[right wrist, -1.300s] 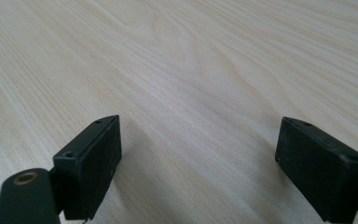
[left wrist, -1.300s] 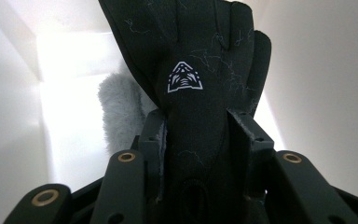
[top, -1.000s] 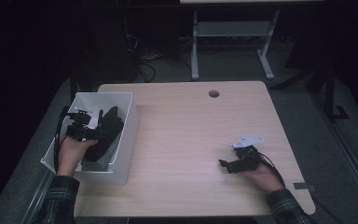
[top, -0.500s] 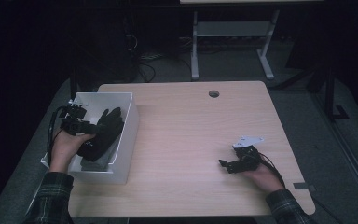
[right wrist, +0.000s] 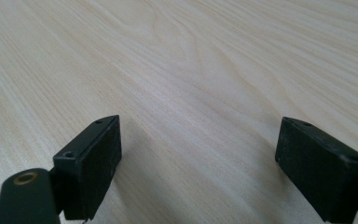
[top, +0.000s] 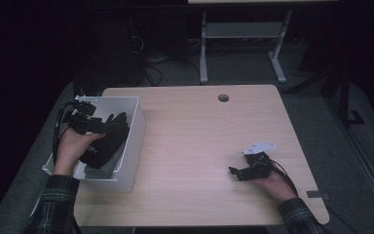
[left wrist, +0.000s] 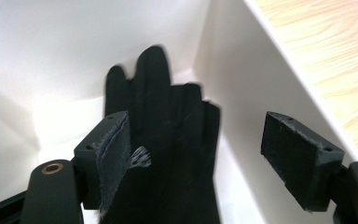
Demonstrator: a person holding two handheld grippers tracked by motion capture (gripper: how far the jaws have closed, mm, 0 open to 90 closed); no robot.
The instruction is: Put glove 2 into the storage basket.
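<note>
— Since a second ago, what has moved?

— Only the left side: the left gripper (top: 108,127) has lifted a little above the white rectangular plastic bin (top: 135,127), and its jaws have just been opening; the black fabric glove (top: 104,146) has settled lower inside the bin. Over on the right nothing has shifted

— Start big, then. What carries it all?

— A pale wooden table (top: 199,131) with a round cable hole (top: 223,98) near its far edge. At its left end stands the bin

— And the glove?

— It lies in the bin, fingers pointing to the far wall. In the left gripper view the glove (left wrist: 168,154) runs up between the two spread pads; the left pad (left wrist: 112,154), worn and frayed, sits against its edge, while the right pad stands clear, so nothing is pinched

— The other hand?

— The right gripper (top: 233,170) rests low on the bare table near the right front, well apart from the bin, jaws spread wide over plain wood (right wrist: 191,84)
</note>
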